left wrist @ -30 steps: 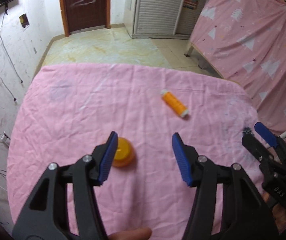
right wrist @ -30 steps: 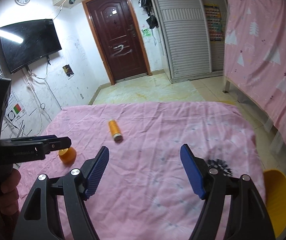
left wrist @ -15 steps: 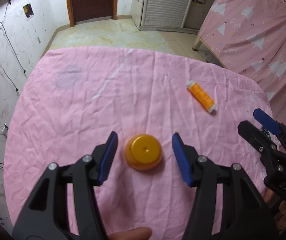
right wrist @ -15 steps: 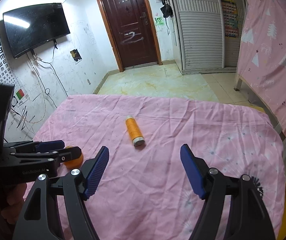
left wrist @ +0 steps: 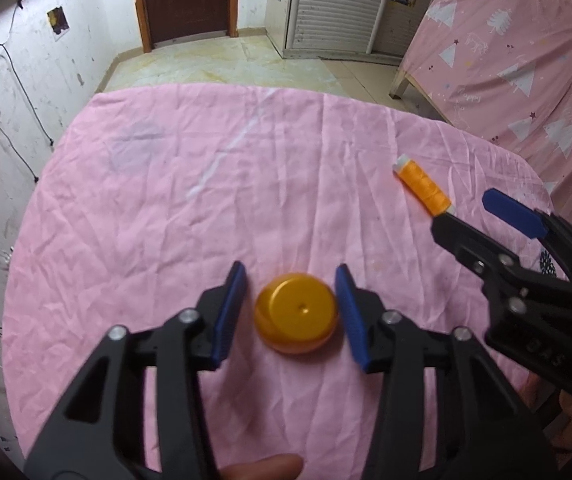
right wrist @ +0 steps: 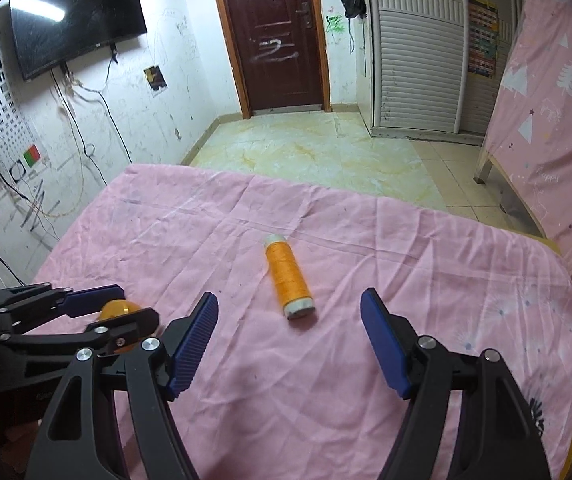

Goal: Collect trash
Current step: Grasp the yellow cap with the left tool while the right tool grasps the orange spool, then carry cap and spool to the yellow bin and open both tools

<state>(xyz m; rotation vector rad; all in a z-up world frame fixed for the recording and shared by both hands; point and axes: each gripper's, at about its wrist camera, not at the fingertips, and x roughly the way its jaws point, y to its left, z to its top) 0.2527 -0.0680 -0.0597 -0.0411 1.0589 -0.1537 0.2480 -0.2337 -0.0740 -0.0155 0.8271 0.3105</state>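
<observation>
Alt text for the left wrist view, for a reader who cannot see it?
The left gripper is closing around an orange cap on a pink cloth, pads not yet pressing it. To the right, the open right gripper nears an orange thread spool.

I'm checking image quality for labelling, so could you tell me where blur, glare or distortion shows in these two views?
Left wrist view: orange cap and left gripper slightly soft, jaws closing around it; strong fisheye bending of the pink sheet. Right wrist view: sharper, thread spool crisp; lamp glare on the TV.

orange cap [left wrist: 296,316], orange spool [right wrist: 288,276], pink cloth [left wrist: 205,184]
</observation>
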